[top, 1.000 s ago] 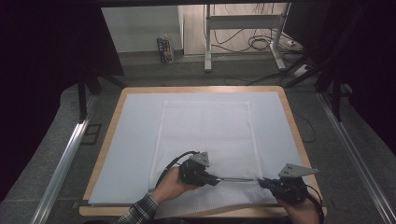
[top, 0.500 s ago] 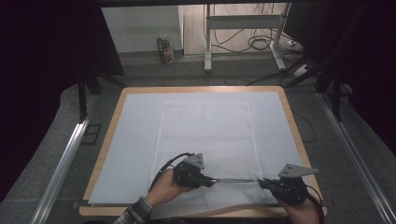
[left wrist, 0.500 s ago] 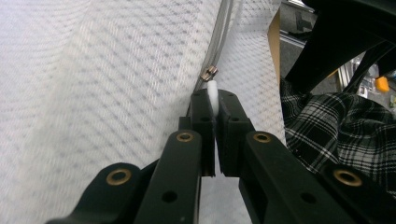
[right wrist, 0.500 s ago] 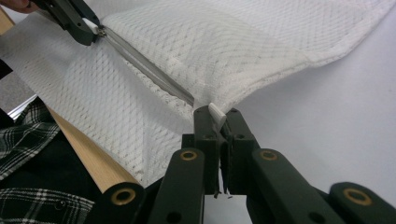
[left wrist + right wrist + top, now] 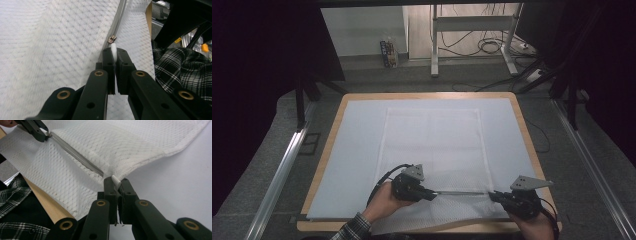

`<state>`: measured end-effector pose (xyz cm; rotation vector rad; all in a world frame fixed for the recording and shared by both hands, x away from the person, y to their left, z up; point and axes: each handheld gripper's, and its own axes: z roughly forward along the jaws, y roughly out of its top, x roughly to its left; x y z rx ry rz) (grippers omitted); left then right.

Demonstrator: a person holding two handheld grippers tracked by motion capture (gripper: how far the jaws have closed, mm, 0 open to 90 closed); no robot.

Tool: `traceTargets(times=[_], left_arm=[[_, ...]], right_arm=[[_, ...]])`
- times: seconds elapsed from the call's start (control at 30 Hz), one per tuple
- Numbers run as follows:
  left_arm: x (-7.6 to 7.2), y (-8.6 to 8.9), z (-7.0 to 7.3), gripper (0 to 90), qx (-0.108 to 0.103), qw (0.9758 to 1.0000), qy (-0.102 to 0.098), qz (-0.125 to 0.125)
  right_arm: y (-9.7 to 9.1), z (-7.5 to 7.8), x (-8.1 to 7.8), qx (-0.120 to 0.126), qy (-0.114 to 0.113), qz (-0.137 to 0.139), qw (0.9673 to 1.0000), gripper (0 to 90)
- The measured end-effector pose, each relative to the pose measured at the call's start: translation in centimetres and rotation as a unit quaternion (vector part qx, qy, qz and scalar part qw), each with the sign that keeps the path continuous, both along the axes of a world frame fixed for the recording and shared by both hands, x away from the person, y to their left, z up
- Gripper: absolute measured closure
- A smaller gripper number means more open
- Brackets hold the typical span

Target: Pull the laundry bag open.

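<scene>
A white mesh bag (image 5: 432, 145) lies flat on the white-covered table (image 5: 354, 150), its near edge draped over the front. A grey zipper (image 5: 462, 192) runs along that near part between my two grippers. My left gripper (image 5: 432, 194) (image 5: 114, 51) is shut on the white tab of the zipper's metal pull (image 5: 112, 39). My right gripper (image 5: 493, 195) (image 5: 115, 180) is shut on a small white tab at the zipper's other end (image 5: 101, 173), by the bag's corner. In the right gripper view the left gripper (image 5: 37, 131) sits at the top left, on the zipper (image 5: 77, 157).
The table's wooden rim (image 5: 328, 145) frames the white cover. A plaid sleeve (image 5: 182, 65) lies close behind the table's front edge (image 5: 47, 205). Metal rails (image 5: 277, 180) run along both sides on the floor, and a stand with cables (image 5: 472, 30) is beyond the far edge.
The left gripper has shifted slightly to the left along the zipper, and the visible stretch of zipper between the grippers has grown. The right gripper has stayed in place.
</scene>
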<state>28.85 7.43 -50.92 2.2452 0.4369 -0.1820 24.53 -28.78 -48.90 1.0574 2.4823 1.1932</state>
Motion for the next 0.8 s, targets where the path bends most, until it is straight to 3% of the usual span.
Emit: traceTargets(times=[0.8], left_arm=[[-0.4, 2.7, -0.3, 87.5, 0.003, 0.9998, 0.012, 0.017]], right_arm=[[-0.2, 0.0, 0.1, 0.004, 0.005, -0.009, 0.9999, 85.7]])
